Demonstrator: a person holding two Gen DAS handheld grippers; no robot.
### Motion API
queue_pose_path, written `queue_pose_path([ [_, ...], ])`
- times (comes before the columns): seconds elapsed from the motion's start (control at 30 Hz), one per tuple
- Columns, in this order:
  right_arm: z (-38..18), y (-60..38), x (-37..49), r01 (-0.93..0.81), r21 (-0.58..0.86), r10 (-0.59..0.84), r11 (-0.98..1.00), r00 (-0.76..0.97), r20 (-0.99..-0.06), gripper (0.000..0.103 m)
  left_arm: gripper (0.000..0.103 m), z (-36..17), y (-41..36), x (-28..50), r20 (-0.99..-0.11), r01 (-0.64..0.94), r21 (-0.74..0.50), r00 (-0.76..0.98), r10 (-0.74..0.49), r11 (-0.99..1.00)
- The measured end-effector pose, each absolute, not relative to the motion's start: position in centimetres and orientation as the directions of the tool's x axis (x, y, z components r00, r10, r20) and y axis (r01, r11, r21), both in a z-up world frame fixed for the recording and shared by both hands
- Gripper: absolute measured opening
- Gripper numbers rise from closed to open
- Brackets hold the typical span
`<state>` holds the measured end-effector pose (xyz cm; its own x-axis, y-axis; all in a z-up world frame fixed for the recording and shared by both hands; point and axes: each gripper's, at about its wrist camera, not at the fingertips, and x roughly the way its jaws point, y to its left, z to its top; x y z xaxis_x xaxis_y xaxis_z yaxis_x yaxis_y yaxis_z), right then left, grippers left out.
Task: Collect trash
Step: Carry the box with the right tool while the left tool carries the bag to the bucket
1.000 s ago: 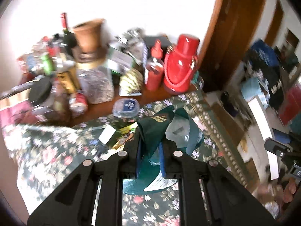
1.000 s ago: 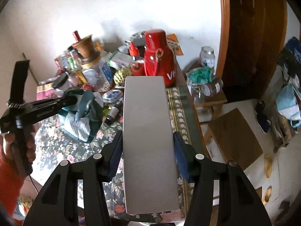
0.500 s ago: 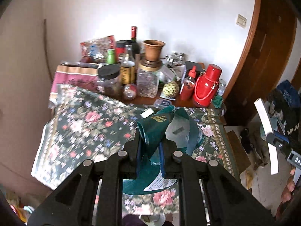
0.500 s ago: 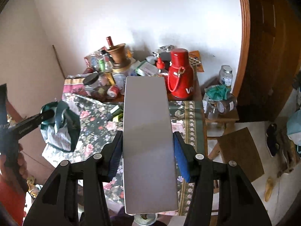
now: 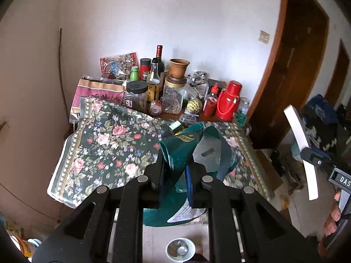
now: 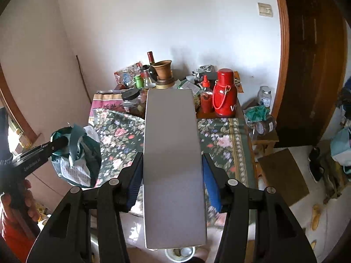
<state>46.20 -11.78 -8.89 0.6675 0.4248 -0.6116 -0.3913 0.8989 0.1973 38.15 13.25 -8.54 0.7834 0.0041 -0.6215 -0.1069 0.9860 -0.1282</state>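
Both pinch: left claw [image 5: 174,175] green wrapper [image 5: 182,151], right claw [image 6: 172,179] white box [image 6: 173,164].

White walls [image 6: 153,22] meet at a corner; a dark wooden door [image 6: 311,65] stands right. A floral-clothed table [image 5: 105,144] fronts the wall; pale floor [image 6: 296,208] below.

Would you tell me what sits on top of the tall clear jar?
A brown clay pot stands upright on the tall clear jar. Its inside cannot be seen.
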Motion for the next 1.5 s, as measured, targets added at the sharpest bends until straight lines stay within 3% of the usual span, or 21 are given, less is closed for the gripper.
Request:
queue_pose_path([
  [0.47, -11.5, -7.5, 30.3, -0.315, 0.218, 0.379, 0.924, 0.667, -0.642, 0.048, 0.015, -10.3, 14.4, 23.3, -0.639, 0.027, -0.140, 0.761, -0.111, 0.990],
  [0.87, -16.0, -7.6, 27.9, -0.281, 0.212, 0.339, 0.936, 0.562, -0.754, 0.048, 0.015, -14.2, 12.9, 21.0, -0.722, 0.036, -0.141, 0.680, -0.128, 0.989],
  [1.17, -24.9, -7.7, 30.8, -0.334, 0.218, 0.345, 0.917, 0.391, -0.853, 0.048, 0.015, -24.1, 11.2, 23.5, -0.839, -0.060, -0.140, 0.537, -0.086, 0.988],
  [1.5, -39.1, -8.4, 34.1, -0.365, 0.189, 0.285, 0.912, 0.229, -0.931, 0.048, 0.015, -39.6, 8.7, 26.2, -0.923, -0.130, -0.115, 0.379, -0.058, 0.985],
])
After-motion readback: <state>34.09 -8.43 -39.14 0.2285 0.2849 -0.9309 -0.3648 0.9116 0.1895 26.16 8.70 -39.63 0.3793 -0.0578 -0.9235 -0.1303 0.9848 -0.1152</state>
